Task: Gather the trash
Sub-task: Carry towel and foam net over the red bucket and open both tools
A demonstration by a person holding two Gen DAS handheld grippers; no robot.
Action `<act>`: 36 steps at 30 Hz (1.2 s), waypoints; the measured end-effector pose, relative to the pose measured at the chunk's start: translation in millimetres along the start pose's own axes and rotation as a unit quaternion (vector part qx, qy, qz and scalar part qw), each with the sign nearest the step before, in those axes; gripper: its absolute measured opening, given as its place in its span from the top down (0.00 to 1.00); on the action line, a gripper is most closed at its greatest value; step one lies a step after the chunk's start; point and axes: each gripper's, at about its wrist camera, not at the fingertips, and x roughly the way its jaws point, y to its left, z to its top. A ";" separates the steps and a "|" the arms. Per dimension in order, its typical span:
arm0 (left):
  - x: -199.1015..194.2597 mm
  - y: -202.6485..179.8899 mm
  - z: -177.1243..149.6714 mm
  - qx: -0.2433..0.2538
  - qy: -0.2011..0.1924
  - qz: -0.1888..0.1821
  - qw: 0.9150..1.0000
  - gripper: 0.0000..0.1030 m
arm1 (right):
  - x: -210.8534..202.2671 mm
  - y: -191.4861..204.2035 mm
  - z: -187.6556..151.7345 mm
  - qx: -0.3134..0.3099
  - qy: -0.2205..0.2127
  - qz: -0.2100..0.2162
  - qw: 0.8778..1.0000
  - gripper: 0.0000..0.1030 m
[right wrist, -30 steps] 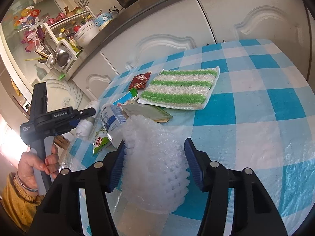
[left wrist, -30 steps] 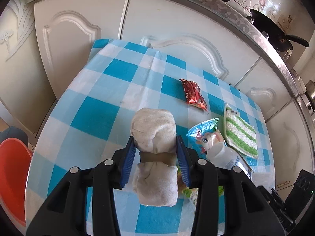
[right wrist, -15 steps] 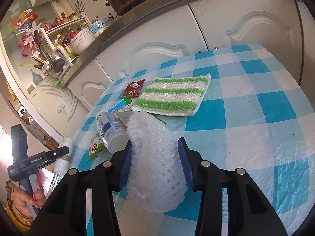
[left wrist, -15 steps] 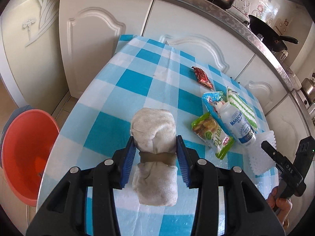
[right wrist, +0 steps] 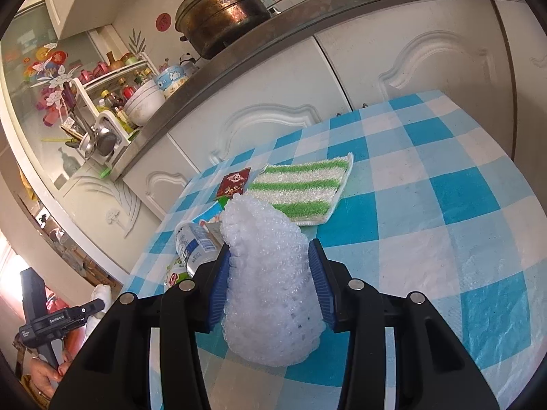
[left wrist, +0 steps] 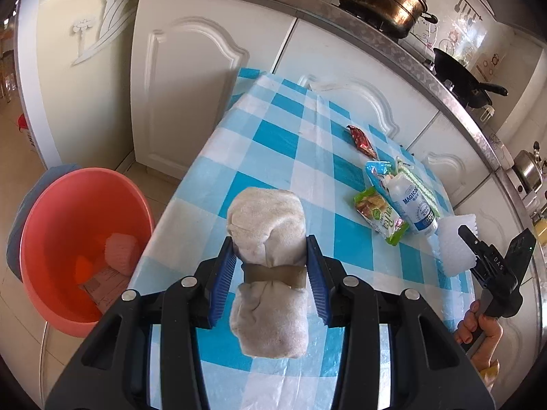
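Two pieces of trash are already gripped, one in each tool. A grey wad (left wrist: 270, 266), bound at its waist by a tan band, sits clamped between the blue pads of the left tool (left wrist: 271, 273), with its long axis running along the fingers and its far end sticking out past them. It hangs over the near left edge of the table (left wrist: 273, 136). What the coming move turns on, I judge, is the basin (left wrist: 82, 249): it stands on the floor to the left of and below that tool, just off the table's side, with a few scraps already inside. The left hand is clearly the nearer one, so a short swing left and a release should drop the wad in.

A white foam net (right wrist: 270, 294) is held in the right tool (right wrist: 270, 290), whose jaws have just been closing and now press its sides. It sits over the table's right part, well apart from the basin, with a bottle (right wrist: 193, 244), wrappers and a striped cloth (right wrist: 304, 188) lying beyond and between.
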 end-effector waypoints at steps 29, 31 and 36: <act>-53.7 124.6 -0.6 -0.086 -0.071 0.019 0.994 0.58 | -35.3 44.8 10.8 0.121 -0.034 0.096 0.987 0.56; -59.0 136.1 1.0 -0.096 -0.078 0.025 0.992 0.58 | -31.8 68.9 12.1 0.104 -0.027 0.111 0.988 0.56; -68.0 164.7 1.2 -0.119 -0.090 0.041 0.988 0.58 | -8.6 132.6 6.6 0.066 0.015 0.159 0.985 0.55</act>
